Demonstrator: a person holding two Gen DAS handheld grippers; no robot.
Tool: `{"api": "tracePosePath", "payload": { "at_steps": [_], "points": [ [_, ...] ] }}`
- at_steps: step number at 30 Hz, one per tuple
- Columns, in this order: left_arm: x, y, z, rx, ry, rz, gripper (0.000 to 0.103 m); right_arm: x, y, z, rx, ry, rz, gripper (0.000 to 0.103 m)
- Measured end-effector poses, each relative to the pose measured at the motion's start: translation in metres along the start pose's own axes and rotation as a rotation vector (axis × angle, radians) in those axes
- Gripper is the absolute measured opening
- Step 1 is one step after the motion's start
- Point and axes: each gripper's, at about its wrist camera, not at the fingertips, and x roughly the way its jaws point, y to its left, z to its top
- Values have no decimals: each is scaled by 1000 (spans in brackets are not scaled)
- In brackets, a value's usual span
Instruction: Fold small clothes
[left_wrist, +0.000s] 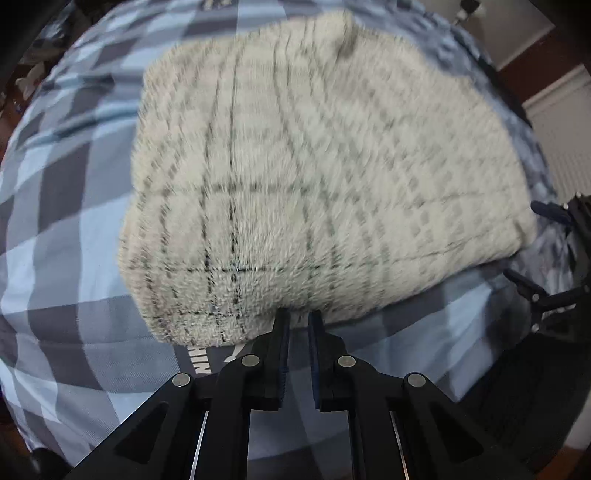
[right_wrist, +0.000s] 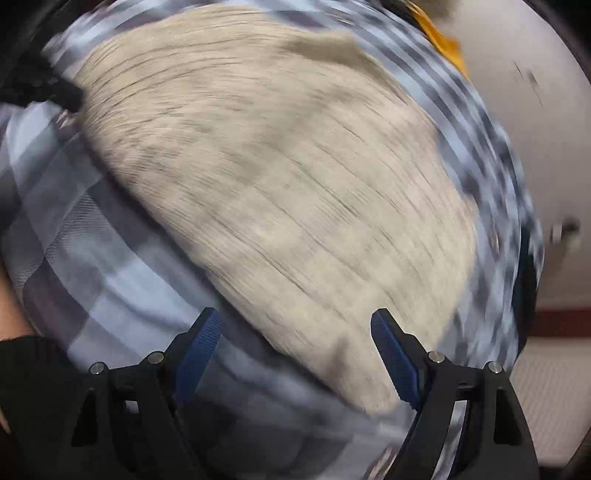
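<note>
Cream fleece garment (left_wrist: 314, 177), gridded with thin dark lines, is lying folded on a blue-and-grey checked bedspread (left_wrist: 55, 229). Left gripper (left_wrist: 297, 321) is sitting at its near edge, jaws narrowed to a slim gap; whether they are pinching cloth is unclear. Right gripper (right_wrist: 295, 325) is hovering over the blurred garment (right_wrist: 277, 192), jaws spread wide, holding nothing.

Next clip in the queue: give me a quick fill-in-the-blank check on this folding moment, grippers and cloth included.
1. The fuzzy cream cloth carries a thin dark ____ pattern.
2. It lies on a blue and grey ____ bedspread.
3. The right gripper has its jaws ____.
4. The left gripper has its jaws nearly closed at the cloth's ____ edge.

Missing words: grid; checked; open; near
</note>
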Motion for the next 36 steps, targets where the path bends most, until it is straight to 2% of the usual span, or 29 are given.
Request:
{"api": "tracePosePath", "payload": {
  "at_steps": [3, 6, 7, 8, 9, 10, 11, 12, 13, 14, 15, 16, 18, 21, 23, 24, 26, 28, 31, 33, 36],
  "points": [
    [21, 12, 4, -42, 54, -28, 9, 20, 21, 11, -88, 59, -34, 80],
    [28, 34, 7, -156, 69, -113, 8, 43, 4, 1, -77, 143, -98, 80],
    [29, 42, 7, -205, 79, -140, 8, 47, -10, -7, -41, 168, -71, 78],
    [30, 50, 6, -254, 88, -171, 8, 51, -32, -20, 23, 197, -6, 66],
    [30, 61, 4, -317, 97, -197, 8, 54, -52, -33, 95, 228, 30, 59],
    [30, 71, 2, -377, 103, -218, 8, 58, -72, -47, 165, 248, 59, 59],
    [31, 79, 1, -415, 111, -226, 8, 62, -101, -69, 289, 260, 162, 59],
    [30, 87, -2, -452, 116, -205, 8, 65, -118, -83, 375, 263, 238, 59],
    [27, 96, -4, -476, 103, -145, 8, 67, -134, -99, 469, 262, 322, 60],
    [21, 102, -4, -484, 83, -79, 8, 69, -145, -112, 536, 270, 363, 59],
    [15, 107, -4, -492, 63, -22, 9, 71, -150, -123, 548, 299, 297, 60],
    [7, 115, -4, -513, 38, 53, 9, 71, -152, -130, 547, 311, 268, 62],
    [-8, 125, -4, -540, -9, 161, 9, 67, -154, -144, 564, 322, 254, 61],
    [-29, 137, -6, -603, -82, 169, 9, 57, -158, -157, 491, 390, -13, 61],
    [-45, 140, -7, -638, -139, 163, 9, 43, -167, -166, 512, 393, -62, 62],
    [-52, 136, -6, -631, -163, 167, 9, 36, -173, -167, 545, 381, -60, 63],
    [-67, 116, 1, -567, -223, 157, 9, 15, -184, -162, 661, 312, -2, 64],
    [-77, 91, 11, -462, -277, 139, 9, -6, -188, -149, 788, 203, 106, 64],
    [-76, 55, 26, -266, -325, 76, 9, -30, -172, -117, 937, 46, 286, 79],
    [-63, 37, 31, -165, -297, 49, 9, -34, -159, -89, 979, -43, 387, 79],
    [-36, 35, 28, -111, -214, 109, 9, -10, -137, -48, 1009, -104, 527, 79]
  ]
}}
